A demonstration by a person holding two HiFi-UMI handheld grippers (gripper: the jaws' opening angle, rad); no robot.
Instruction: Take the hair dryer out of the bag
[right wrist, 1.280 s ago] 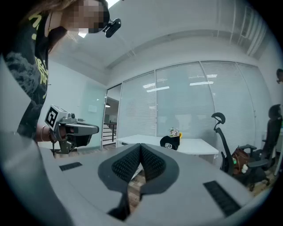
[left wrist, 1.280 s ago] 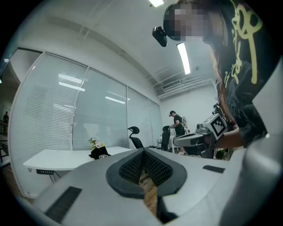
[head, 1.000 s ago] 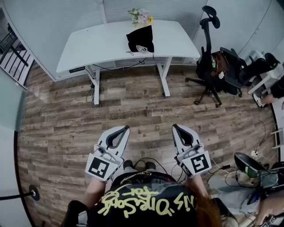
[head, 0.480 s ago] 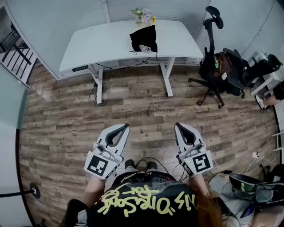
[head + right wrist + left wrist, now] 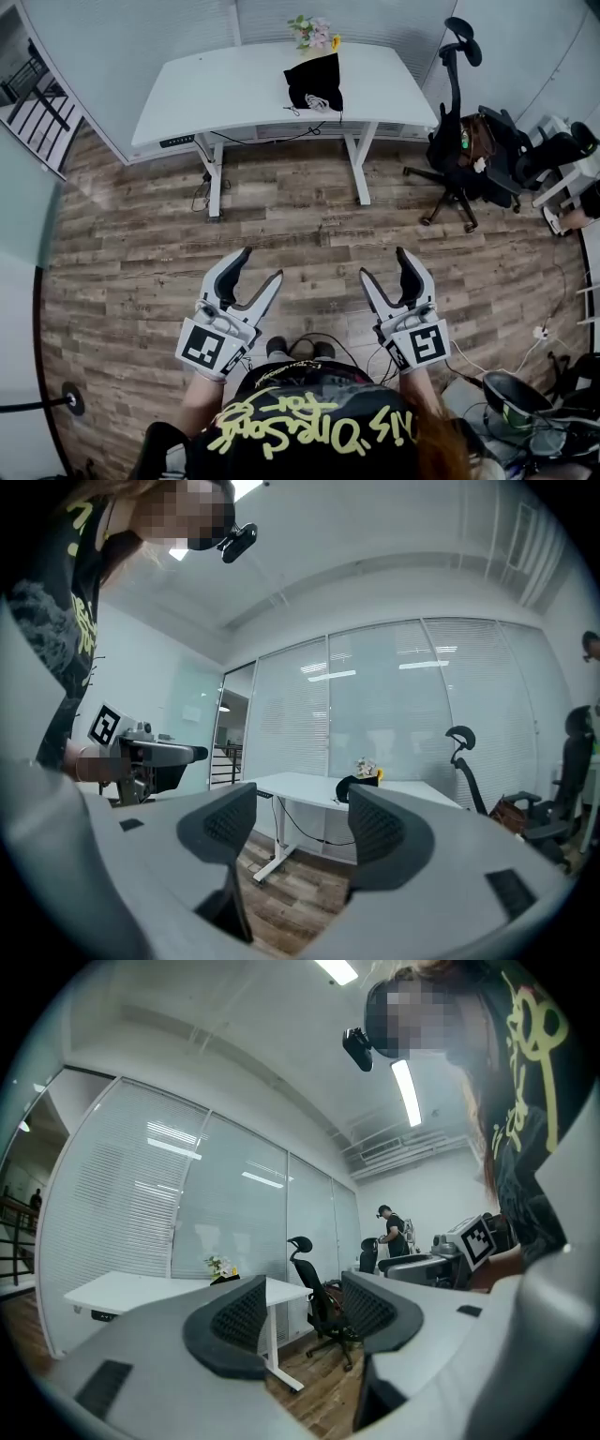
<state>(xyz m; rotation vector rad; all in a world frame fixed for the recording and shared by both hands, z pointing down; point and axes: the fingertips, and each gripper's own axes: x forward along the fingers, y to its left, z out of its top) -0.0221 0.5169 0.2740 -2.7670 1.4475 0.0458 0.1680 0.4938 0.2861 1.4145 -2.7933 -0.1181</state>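
Note:
A black bag [image 5: 315,82] stands on the white desk [image 5: 216,94] far across the wood floor, with a white cord at its mouth. The hair dryer itself is hidden. Both grippers are held level in front of the person's body, well short of the desk. My left gripper [image 5: 262,263] and right gripper [image 5: 383,262] have just been opening, and nothing is between their jaws. In the right gripper view the bag [image 5: 352,785] shows small on the desk [image 5: 291,782] beyond the open gripper [image 5: 300,832]. The left gripper [image 5: 300,1312] is open in its own view too.
Flowers [image 5: 314,31] stand behind the bag. A black office chair [image 5: 459,141] with things on it is right of the desk. Cables and gear [image 5: 511,394] lie on the floor at lower right. Glass walls close off the back and left. Another person [image 5: 394,1232] stands far off.
Both grippers' jaws were shut in the earlier frames and now stand apart. The desk has shifted slightly right in the head view.

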